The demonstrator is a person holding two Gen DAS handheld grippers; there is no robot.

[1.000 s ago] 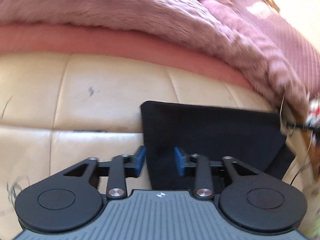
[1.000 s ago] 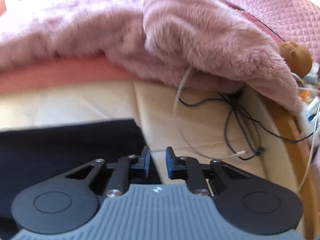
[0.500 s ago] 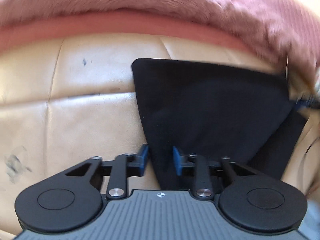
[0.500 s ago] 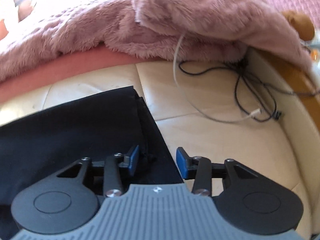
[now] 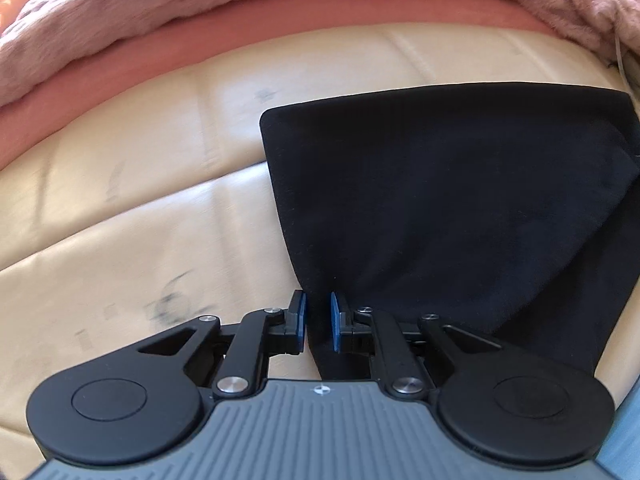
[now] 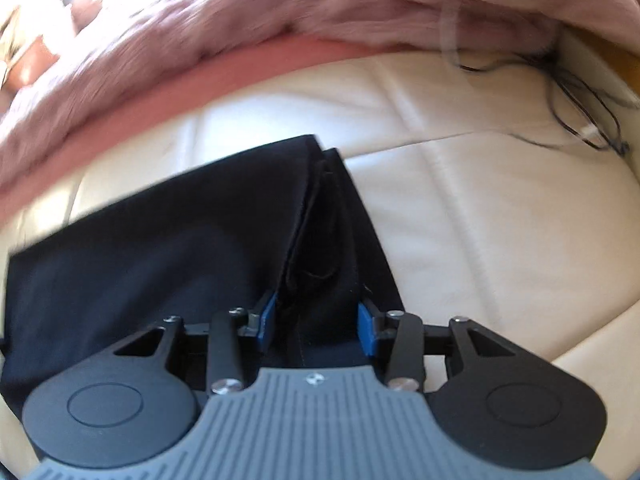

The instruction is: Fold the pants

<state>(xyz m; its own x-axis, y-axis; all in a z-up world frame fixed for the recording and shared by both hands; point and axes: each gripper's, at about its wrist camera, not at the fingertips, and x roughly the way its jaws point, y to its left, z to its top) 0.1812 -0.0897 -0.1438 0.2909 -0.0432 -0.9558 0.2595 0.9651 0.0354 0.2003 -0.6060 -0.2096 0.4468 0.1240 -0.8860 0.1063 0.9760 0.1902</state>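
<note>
Left wrist view looks steeply down on folded black pants [image 5: 460, 200] lying flat on a cream leather cushion [image 5: 132, 216], with their rounded far-left corner set on the cushion and their left edge running down toward the camera. That edge passes between the blue pads of the left tool [image 5: 318, 322], whose jaws have just been closing and now stand narrow, with a strip of the black cloth in the gap; whether the pads already press on it I cannot tell, since a thin slot shows on each side. A smudged dark mark sits on the cushion just left of that tool. Behind the cushion runs a salmon-pink band [image 5: 320, 4], and above it lies a fluffy mauve blanket [image 5: 120, 16]. Right wrist view, somewhat blurred, shows the other end of the pants [image 6: 168, 248], where layered edges and a fold are stacked along the right side. The right tool [image 6: 316, 322] is down over that stack with its jaws about half open, having just been opening and then held there; the bunched cloth lies between the pads, which stand apart from it rather than clamping it. To the right the cushion [image 6: 480, 220] is bare and pale. Thin dark cables [image 6: 576, 92] trail near its far right corner, under the edge of the blanket [image 6: 280, 4].
</note>
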